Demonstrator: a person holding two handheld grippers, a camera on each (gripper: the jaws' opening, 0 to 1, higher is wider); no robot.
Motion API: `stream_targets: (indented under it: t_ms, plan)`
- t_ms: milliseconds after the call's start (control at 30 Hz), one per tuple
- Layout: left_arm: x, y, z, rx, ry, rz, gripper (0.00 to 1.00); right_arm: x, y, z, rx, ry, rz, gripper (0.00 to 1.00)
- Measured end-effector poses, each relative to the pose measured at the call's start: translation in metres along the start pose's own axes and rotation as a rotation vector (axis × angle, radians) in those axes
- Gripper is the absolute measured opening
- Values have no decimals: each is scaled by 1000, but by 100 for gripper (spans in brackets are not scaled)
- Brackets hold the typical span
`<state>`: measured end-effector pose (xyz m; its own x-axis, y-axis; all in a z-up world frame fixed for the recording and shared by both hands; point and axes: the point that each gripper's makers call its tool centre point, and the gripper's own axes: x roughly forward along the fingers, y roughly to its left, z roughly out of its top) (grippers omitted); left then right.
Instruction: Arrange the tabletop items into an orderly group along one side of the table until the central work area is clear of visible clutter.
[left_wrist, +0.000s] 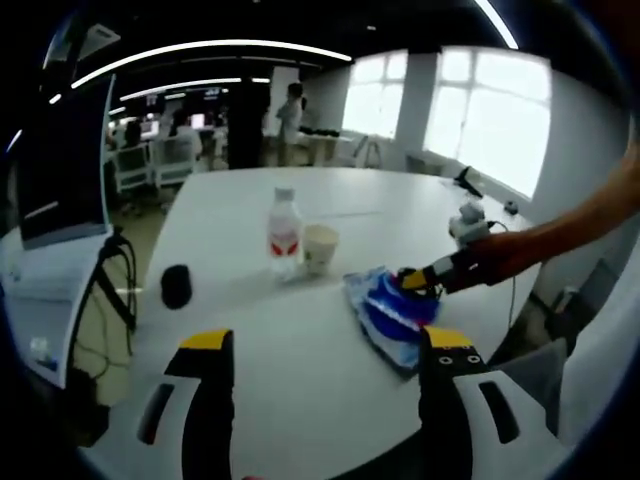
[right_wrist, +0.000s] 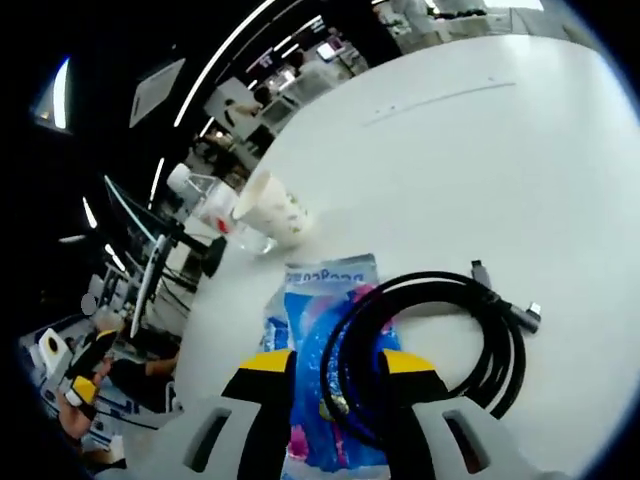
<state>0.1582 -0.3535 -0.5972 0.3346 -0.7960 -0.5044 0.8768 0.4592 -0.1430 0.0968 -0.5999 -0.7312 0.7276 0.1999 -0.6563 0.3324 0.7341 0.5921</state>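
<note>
**Coiled cable at the right tongs, over the blue packet**

The right tongs (right_wrist: 335, 365) stand with their yellow-tipped jaws closed around a strand of the black coiled cable (right_wrist: 500, 330); the rest of the coil spreads out onto the white round table (right_wrist: 480, 170). The cable's plug ends lie at the loop's far edge. Under the jaws lies a flat blue plastic packet (right_wrist: 320, 300) with printed lettering. Just beyond it stands a pale paper cup (right_wrist: 270, 205), its contents not visible, touching a clear plastic water bottle (right_wrist: 205, 195) with a white cap and red label.

The left tongs (left_wrist: 325, 345) hang open above the table, holding nothing. Ahead sits a small black cylinder (left_wrist: 176, 286).
</note>
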Motion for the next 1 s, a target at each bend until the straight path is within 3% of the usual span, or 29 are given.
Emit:
stream_targets:
  t_ms: [133,533,667,1000]
  plan:
    - [-3,4,-1,-11,-5,14,75,3,-7,-6,13,19,-40,19]
    - [-4,0,3,-18,-5,28,75,7,-17,0,76,42,-56,11]
    - [-4,-2,8,-27,-13,32,75,2,-17,0,66,26,-54,9]
    - [-2,2,11,-39,-29,39,74,-17,-23,5,145,-41,-27,7]
